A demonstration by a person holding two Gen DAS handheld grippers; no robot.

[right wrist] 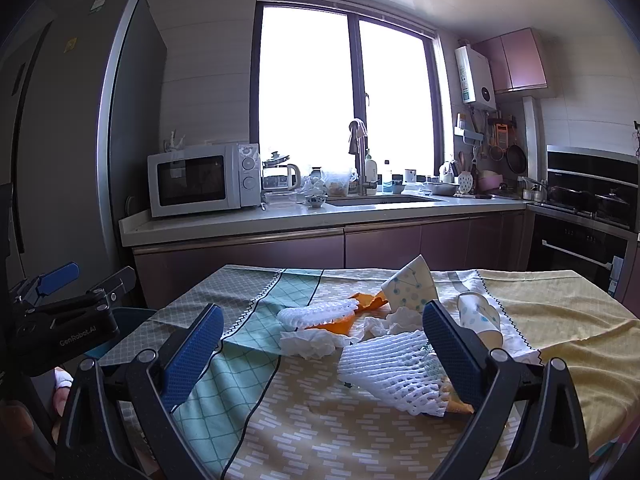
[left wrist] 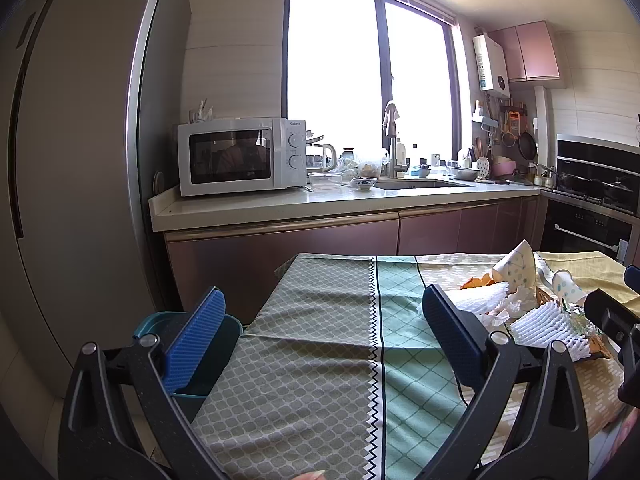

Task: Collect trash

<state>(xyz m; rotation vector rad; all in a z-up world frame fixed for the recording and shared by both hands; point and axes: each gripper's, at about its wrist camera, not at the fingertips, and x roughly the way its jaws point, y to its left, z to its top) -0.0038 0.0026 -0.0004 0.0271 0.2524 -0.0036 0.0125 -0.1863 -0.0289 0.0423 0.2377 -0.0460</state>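
Trash lies heaped on the patterned tablecloth: two white foam fruit nets, crumpled tissue, orange peel and two dotted paper cups. My right gripper is open, low over the table, its fingers either side of the heap. My left gripper is open over bare cloth at the table's left end, holding nothing. The same foam nets and cups show at the right of the left wrist view. A teal bin stands on the floor beside the table's left edge.
Behind the table runs a kitchen counter with a microwave, kettle, bowls and a sink. A tall grey fridge stands at the left. An oven and stove are at the right.
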